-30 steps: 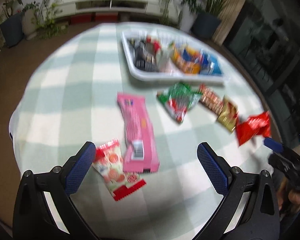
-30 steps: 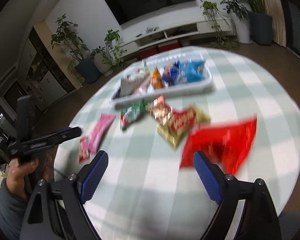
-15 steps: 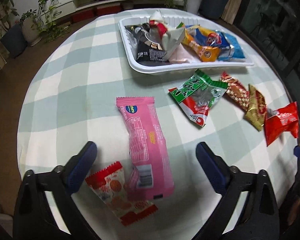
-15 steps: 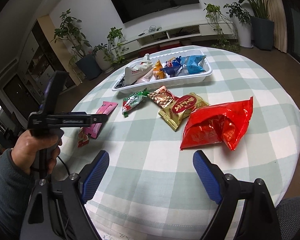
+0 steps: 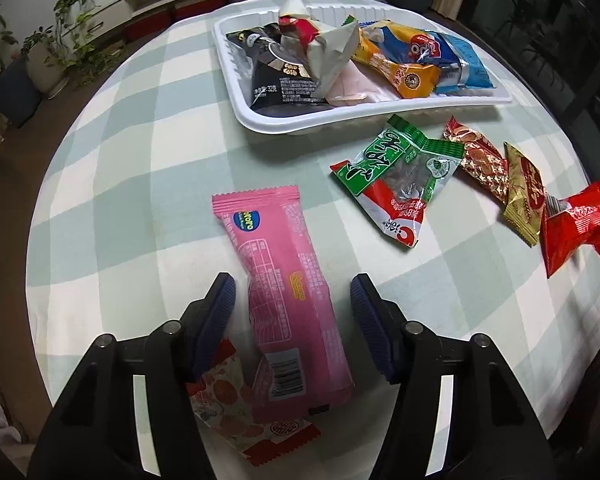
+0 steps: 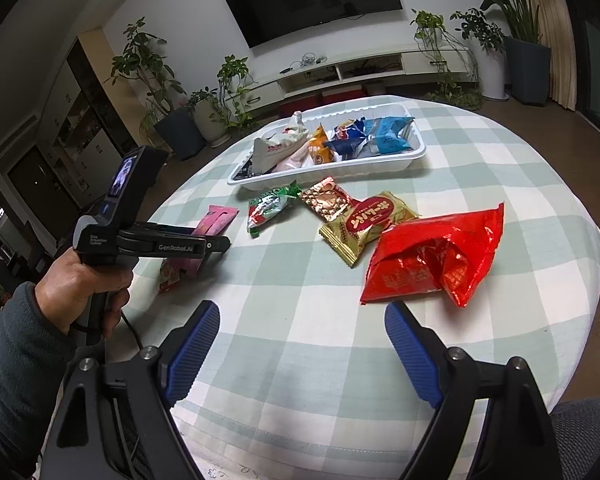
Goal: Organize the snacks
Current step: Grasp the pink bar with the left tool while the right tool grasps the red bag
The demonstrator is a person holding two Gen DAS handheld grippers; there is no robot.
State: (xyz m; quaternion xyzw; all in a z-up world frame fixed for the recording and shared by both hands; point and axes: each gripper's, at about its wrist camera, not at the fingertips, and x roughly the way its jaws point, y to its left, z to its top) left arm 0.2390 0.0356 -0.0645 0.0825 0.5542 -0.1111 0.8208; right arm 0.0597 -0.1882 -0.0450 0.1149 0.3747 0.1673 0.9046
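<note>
Six packets are loose on the checked tablecloth (image 5: 112, 184), and the pink wrapper (image 5: 284, 292) is the one in play. It lies flat and lengthwise near the table's edge, its lower end overlapping a small red-and-white packet (image 5: 236, 412), well short of the white tray (image 5: 300, 128) where the other snacks are already piled.

Left gripper (image 5: 292, 312) is straddling the pink wrapper around its middle, jaws closing in from both sides, but there's a visible gap on each side so nothing is gripped yet. Right gripper (image 6: 300, 344) just hangs wide open over bare cloth near the red bag (image 6: 432, 260), holding nothing.

My guess on handling: it's light, thin crinkly film, probably slippery and a bit puffy, and whatever's inside might crumble. So pinching across the narrow width at mid-length looks right, squeezing gently. Too near an end and it'd flop or drag the little packet underneath along.
</note>
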